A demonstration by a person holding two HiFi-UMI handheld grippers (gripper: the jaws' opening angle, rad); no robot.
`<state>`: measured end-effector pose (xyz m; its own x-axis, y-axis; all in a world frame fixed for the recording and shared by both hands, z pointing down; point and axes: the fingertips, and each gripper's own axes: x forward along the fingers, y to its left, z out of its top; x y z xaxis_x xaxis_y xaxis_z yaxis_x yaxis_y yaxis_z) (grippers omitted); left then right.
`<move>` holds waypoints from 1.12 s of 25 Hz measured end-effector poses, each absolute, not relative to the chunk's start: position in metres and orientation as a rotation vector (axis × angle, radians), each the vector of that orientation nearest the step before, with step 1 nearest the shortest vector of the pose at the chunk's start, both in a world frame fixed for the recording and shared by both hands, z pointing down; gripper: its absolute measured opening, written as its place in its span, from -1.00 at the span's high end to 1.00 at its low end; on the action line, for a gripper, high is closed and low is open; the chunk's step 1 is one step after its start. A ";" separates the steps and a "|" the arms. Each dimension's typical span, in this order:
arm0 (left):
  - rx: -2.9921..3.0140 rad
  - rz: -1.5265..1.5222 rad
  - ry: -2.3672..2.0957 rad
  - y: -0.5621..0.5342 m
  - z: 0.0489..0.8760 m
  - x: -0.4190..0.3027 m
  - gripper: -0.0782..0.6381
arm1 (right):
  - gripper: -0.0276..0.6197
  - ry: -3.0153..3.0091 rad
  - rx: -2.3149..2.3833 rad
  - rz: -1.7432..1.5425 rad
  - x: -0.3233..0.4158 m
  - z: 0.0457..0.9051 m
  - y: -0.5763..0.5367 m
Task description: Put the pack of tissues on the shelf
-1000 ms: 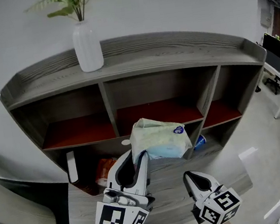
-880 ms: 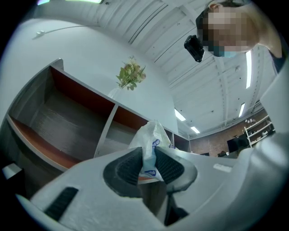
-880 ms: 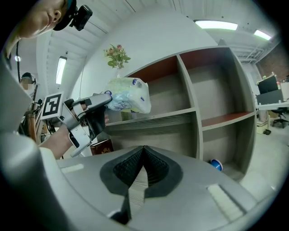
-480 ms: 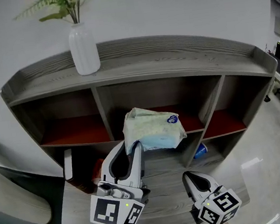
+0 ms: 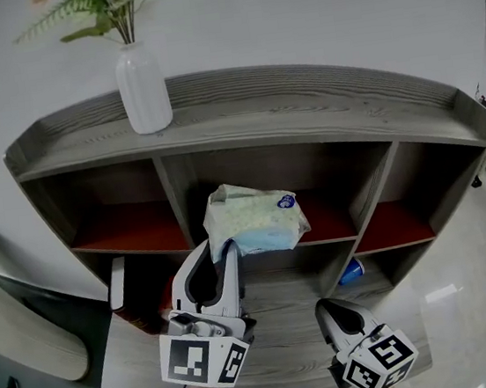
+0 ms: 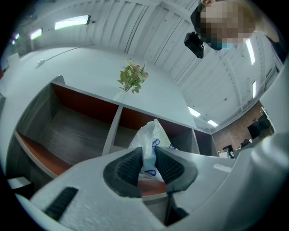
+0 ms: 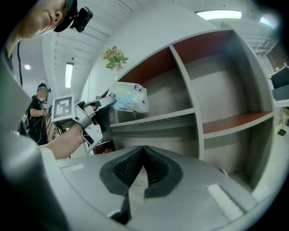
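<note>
One-handed: holds pack of tissues [image 5: 259,217] by near edge between left gripper [image 5: 221,252] jaws, bulk jutting toward 12 o'clock; right gripper [image 5: 325,308] jaws closed, empty, at 5 o'clock.

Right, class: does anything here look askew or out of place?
The pale green-and-blue plastic tissue pack hangs tilted in the left gripper, pinched by one edge. A small blue object seems tipped over, lower right compartment.
</note>
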<state>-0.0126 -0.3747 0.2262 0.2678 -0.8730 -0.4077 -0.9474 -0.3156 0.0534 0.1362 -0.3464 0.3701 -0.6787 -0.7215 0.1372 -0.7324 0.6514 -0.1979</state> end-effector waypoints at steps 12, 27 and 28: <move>-2.280 0.439 1.790 -0.395 0.244 -0.011 0.55 | 0.91 -2.840 1.176 0.393 0.139 0.376 -0.362; -2.324 0.103 1.856 -0.416 0.266 -0.001 0.48 | 0.91 -2.860 1.111 0.406 0.130 0.381 -0.367; -2.320 0.085 1.862 -0.418 0.268 -0.001 0.46 | 0.91 -2.859 1.109 0.406 0.130 0.381 -0.366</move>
